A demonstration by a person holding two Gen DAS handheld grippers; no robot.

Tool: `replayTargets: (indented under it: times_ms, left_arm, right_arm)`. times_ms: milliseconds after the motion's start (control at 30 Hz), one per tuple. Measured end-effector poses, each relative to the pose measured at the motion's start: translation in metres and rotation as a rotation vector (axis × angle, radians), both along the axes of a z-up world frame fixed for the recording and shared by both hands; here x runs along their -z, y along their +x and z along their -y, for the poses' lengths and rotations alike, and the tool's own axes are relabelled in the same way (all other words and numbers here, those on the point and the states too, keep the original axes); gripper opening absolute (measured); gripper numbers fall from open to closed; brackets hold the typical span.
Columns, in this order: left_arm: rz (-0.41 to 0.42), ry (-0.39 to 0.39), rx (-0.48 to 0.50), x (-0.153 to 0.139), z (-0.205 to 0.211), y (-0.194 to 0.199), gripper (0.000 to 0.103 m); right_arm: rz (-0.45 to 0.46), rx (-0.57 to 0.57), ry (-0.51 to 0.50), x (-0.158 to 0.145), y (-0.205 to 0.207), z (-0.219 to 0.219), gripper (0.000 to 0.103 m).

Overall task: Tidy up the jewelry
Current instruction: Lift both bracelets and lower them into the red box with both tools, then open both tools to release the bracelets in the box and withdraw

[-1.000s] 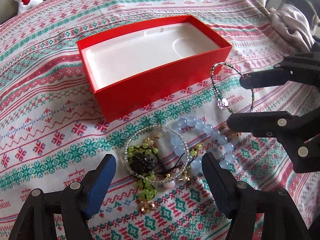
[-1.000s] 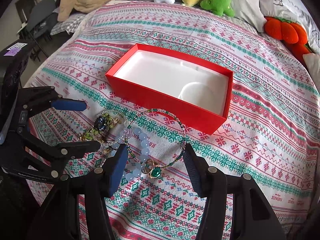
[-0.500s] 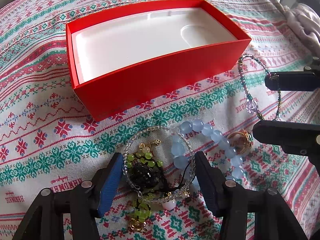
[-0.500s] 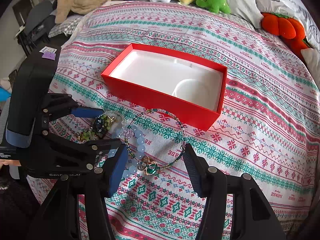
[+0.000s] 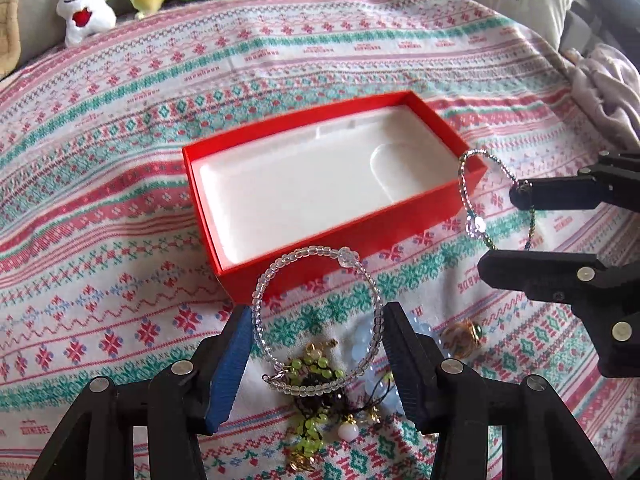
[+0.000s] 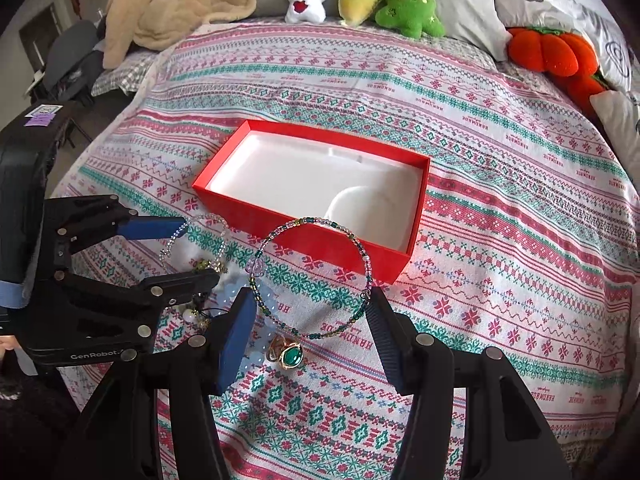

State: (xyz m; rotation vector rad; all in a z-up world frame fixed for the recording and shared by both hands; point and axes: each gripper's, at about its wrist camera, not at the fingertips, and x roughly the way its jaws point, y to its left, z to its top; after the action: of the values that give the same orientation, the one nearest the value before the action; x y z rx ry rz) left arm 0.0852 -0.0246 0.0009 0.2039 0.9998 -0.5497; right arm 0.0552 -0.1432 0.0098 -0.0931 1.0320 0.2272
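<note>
Left wrist view: the left gripper (image 5: 318,354) is seen clamped on a clear bead bracelet (image 5: 316,316), the ring pinched across its width between the two blue pads and raised above the blanket (image 5: 120,240). The ring's open face is turned toward the camera, its upper arc overlapping the near wall of the red box (image 5: 328,196). The box lies straight ahead of this gripper, long axis running left to right across the view, white liner bare. Below the ring, a heap of green beads (image 5: 316,372) and pale blue beads (image 5: 366,344) is left on the blanket, with a gold ring (image 5: 462,332) beside it. The right gripper is seen at the right edge, carrying a second bracelet beside the box's right end.

Right wrist view: the right gripper (image 6: 310,316) is closed on a green bead bracelet (image 6: 312,276), likewise held across its width and clear of the blanket. The box stands directly ahead, its near long wall closest. A gold ring with a green stone lies beneath the gripper.

Both bracelets are judged equally near the box; a short forward carry over the near wall is called for.
</note>
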Motion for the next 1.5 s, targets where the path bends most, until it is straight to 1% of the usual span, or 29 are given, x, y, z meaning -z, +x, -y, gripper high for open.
replayTargets:
  times_ms: [200,367,467,667,900,1067,1200,1267,1500]
  left_arm:
    - [0.051,-0.013,-0.039,-0.014,0.0,0.02,0.055]
    - [0.094,-0.03,-0.06,-0.014,0.011,0.039,0.056]
    - [0.089,-0.038,-0.082,-0.007,0.016,0.05,0.056]
    - [0.073,-0.021,-0.106,0.009,0.017,0.066,0.056]
    - [0.06,-0.05,-0.109,0.012,0.018,0.073,0.056]
    - [0.055,-0.061,-0.101,0.011,0.018,0.074,0.063]
    - [0.044,-0.059,-0.087,0.012,0.021,0.072,0.068]
    - [0.046,-0.056,-0.076,0.011,0.023,0.07,0.073]
    - [0.064,-0.04,-0.054,0.001,0.024,0.059,0.08]
  right_arm:
    - [0.031,0.01,0.03,-0.011,0.015,0.003,0.059]
    - [0.043,0.023,0.067,-0.009,0.035,0.01,0.06]
    - [0.041,0.037,0.09,-0.004,0.048,0.015,0.06]
    - [0.03,0.065,0.113,0.006,0.065,0.026,0.06]
    - [0.023,0.049,0.117,0.015,0.073,0.027,0.06]
    - [0.022,0.035,0.12,0.015,0.074,0.028,0.061]
    - [0.011,0.026,0.152,0.014,0.074,0.03,0.062]
    - [0.011,0.022,0.158,0.012,0.072,0.03,0.063]
    - [0.019,-0.002,0.162,0.0,0.063,0.028,0.065]
